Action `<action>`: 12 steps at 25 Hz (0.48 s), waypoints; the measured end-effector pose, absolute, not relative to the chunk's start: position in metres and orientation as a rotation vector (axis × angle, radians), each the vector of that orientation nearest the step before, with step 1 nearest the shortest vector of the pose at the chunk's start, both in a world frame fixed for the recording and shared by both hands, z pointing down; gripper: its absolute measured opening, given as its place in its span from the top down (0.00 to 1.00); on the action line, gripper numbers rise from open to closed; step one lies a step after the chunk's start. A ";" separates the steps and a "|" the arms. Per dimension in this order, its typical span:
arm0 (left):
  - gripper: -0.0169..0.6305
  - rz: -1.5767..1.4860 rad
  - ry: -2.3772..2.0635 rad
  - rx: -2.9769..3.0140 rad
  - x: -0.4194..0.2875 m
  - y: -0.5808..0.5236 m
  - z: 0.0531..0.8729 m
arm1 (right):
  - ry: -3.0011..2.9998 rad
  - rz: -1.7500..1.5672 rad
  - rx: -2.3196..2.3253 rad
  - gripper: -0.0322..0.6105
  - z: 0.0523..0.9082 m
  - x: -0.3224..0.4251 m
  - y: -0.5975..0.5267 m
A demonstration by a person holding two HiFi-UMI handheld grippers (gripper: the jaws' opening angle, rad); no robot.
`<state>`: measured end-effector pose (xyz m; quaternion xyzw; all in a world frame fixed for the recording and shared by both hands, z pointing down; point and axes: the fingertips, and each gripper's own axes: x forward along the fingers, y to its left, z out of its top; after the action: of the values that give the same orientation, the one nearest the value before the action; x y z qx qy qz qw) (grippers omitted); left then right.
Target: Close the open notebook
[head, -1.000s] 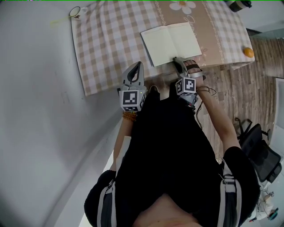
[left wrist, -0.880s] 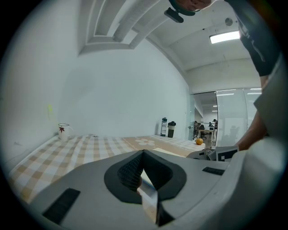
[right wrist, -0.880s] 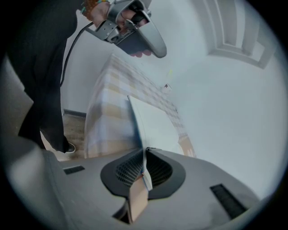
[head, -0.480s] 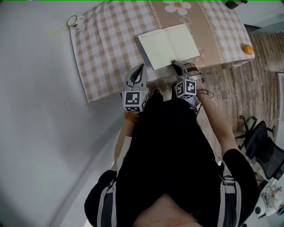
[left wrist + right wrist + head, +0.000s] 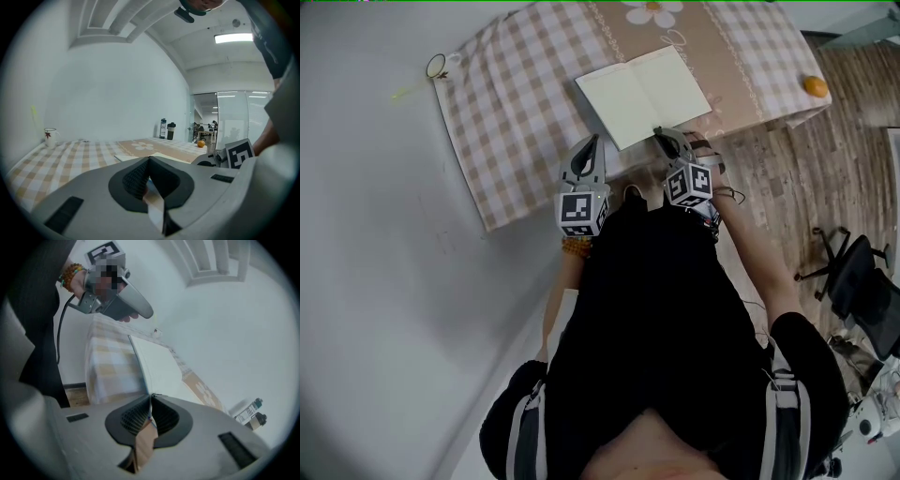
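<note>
The open notebook [image 5: 643, 92] lies with pale blank pages on the checked tablecloth [image 5: 516, 103], near the table's front edge. It also shows in the left gripper view as a low notebook [image 5: 133, 157], and in the right gripper view as a tilted notebook [image 5: 154, 366]. My right gripper [image 5: 660, 134] is at the notebook's near edge, around the spine's end. Its jaws are closing, and the tips [image 5: 150, 398] meet on that thin edge. My left gripper [image 5: 592, 142] hovers over the cloth just left of the notebook, apart from it. Its jaws are shut and hold nothing [image 5: 149, 160].
A white mug [image 5: 50, 136] stands at the table's far left corner. Two bottles [image 5: 167, 129] stand at the far end, and an orange [image 5: 815, 86] lies at the right edge. An office chair [image 5: 853, 281] stands on the wooden floor to the right. A grey wall runs along the left.
My left gripper has moved a little forward over the cloth towards the notebook. My right gripper has rolled at the notebook's near edge without shifting.
</note>
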<state>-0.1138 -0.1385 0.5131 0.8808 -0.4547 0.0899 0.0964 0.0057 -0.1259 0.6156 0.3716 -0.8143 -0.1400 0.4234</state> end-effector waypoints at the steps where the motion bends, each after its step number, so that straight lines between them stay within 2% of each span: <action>1: 0.96 0.265 -1.341 2.612 -0.111 -0.140 0.513 | -2.046 -0.331 0.942 0.92 0.615 0.008 -0.126; 12: 0.96 0.273 -1.331 2.616 -0.107 -0.146 0.514 | -2.148 -0.145 1.023 0.92 0.608 0.016 -0.130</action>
<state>-0.1065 -0.1457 0.5142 0.8833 -0.4493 0.0921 0.0966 0.0156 -0.1296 0.6083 0.3986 -0.8372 -0.0564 0.3701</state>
